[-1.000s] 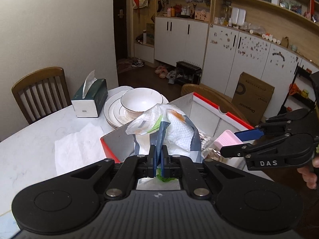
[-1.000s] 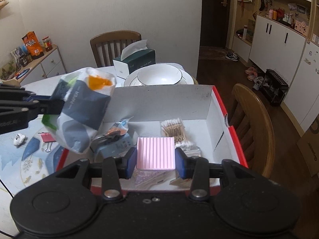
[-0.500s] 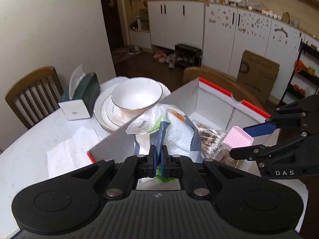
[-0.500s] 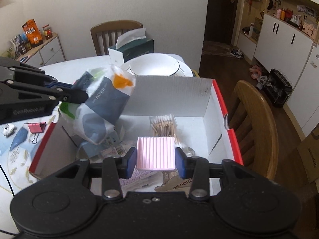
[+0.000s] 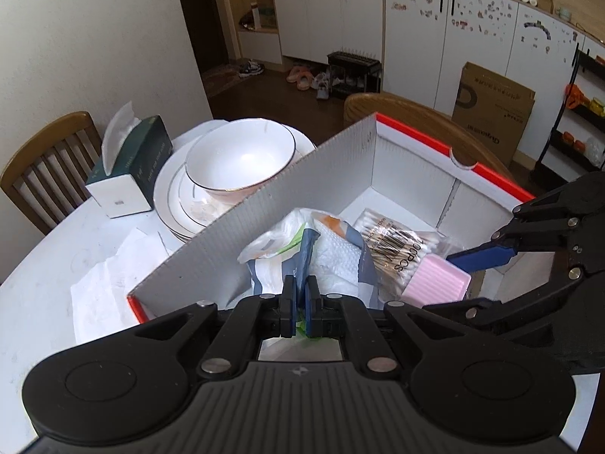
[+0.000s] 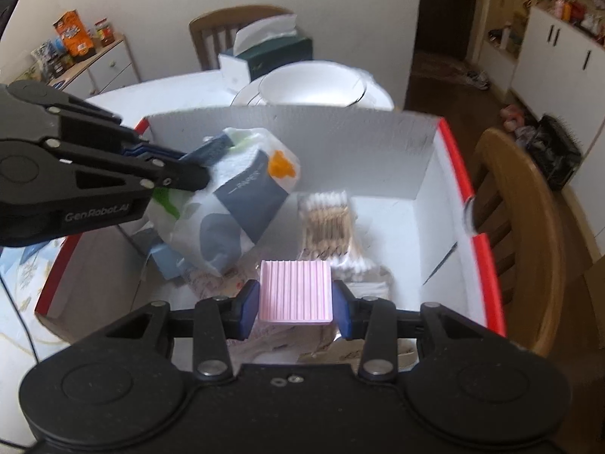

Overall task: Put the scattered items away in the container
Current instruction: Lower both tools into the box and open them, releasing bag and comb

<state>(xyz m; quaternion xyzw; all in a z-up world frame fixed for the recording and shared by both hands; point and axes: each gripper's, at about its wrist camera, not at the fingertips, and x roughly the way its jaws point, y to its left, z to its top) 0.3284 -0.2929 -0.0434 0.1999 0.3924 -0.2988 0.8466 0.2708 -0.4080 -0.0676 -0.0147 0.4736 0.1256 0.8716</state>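
Note:
The container is a white cardboard box with red rims. My left gripper is shut on a plastic tissue pack, white with grey and orange print, and holds it inside the box over its left part. My right gripper is shut on a ribbed pink box and holds it low inside the container. A bag of cotton swabs lies on the box floor between them, with several packets and papers around it.
A white bowl on stacked plates and a green tissue box stand behind the container. A loose tissue lies on the white table. Wooden chairs stand at the table's sides.
Both grippers moved down into the container with their loads. The tissue pack went from above the box's left wall to inside it. The pink box sank toward the box floor.

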